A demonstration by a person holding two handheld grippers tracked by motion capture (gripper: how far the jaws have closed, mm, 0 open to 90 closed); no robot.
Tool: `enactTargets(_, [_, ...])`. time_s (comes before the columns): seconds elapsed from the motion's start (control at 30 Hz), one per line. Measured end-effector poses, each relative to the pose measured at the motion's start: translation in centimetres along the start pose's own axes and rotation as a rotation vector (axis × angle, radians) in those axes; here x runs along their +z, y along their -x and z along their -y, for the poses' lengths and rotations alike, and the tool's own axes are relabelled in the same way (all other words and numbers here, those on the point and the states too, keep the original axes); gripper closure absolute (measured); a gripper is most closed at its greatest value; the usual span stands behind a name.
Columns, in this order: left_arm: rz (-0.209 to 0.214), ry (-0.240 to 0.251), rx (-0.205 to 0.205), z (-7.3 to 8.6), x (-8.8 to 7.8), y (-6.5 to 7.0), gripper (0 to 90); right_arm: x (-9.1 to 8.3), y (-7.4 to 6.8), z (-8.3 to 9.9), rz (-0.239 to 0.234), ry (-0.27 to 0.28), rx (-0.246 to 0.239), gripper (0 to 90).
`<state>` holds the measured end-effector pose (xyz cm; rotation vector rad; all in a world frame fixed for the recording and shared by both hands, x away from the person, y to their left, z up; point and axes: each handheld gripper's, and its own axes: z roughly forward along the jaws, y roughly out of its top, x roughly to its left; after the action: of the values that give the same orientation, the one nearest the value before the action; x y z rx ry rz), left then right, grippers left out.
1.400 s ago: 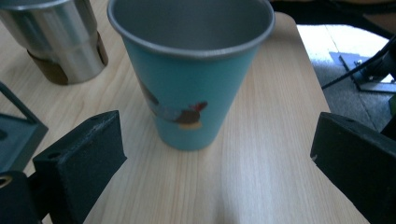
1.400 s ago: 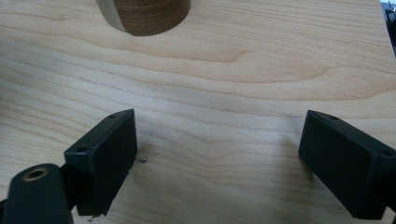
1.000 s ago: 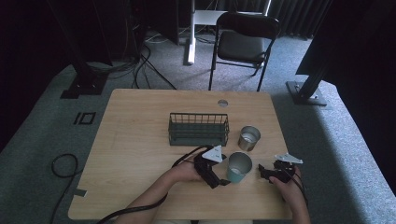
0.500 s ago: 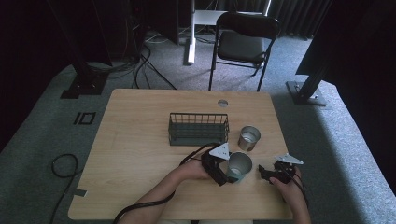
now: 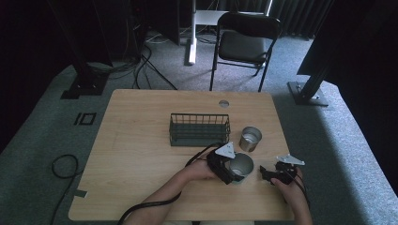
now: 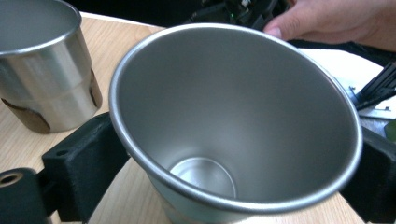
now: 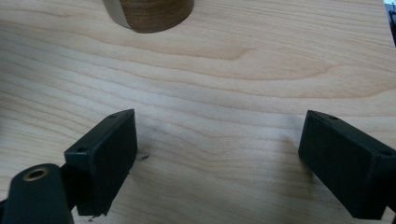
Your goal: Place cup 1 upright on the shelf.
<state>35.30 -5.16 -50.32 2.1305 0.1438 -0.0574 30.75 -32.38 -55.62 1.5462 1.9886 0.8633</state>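
At the table's point(image 5: 141, 154) near edge, the left tongs point(image 5: 228, 166) clamp a steel cup point(image 5: 241, 165), apparently mid-grasp; the right tongs point(image 5: 270, 174) rest apart, empty. Next likely comes a lift toward the second cup point(image 5: 250, 138) or wire basket point(image 5: 199, 129) beyond.

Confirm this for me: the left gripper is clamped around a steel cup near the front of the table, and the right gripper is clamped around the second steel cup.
One part is wrong. The left gripper does hold a steel cup, as the left gripper view shows. But the right gripper holds nothing: the right gripper view shows its jaws spread wide over bare table. The second cup stands free beside the wire basket in the high view.
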Motion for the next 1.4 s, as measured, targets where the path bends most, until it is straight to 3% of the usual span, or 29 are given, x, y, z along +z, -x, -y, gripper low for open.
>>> enactTargets(0.13, [-0.002,-0.004,0.006,-0.2,0.5,0.2,13.2,0.0,0.0,0.0,0.0,0.0,0.0,11.2])
enactTargets(0.23, [-0.014,-0.004,0.007,-0.3,0.6,0.2,14.1,0.0,0.0,0.0,0.0,0.0,0.0,11.2])
enactTargets(0.4, [-0.068,0.002,0.017,-0.4,0.9,0.7,14.5,0.0,0.0,0.0,0.0,0.0,0.0,11.3])
enactTargets(0.53, [-0.076,0.007,0.009,-0.6,0.7,0.9,14.6,0.0,0.0,0.0,0.0,0.0,-0.001,11.3])
enactTargets(0.97, [-0.108,0.02,0.009,-1.6,-2.2,0.9,14.8,0.0,0.0,0.0,0.0,0.0,0.0,11.3])
enactTargets(1.17, [-0.145,0.011,0.003,-1.8,-3.3,0.9,14.8,0.0,0.0,0.0,0.001,0.001,-0.003,11.3])
enactTargets(1.4, [-0.179,0.041,-0.018,-2.0,-5.3,0.7,14.9,0.0,0.0,0.0,0.0,0.001,-0.001,11.3])
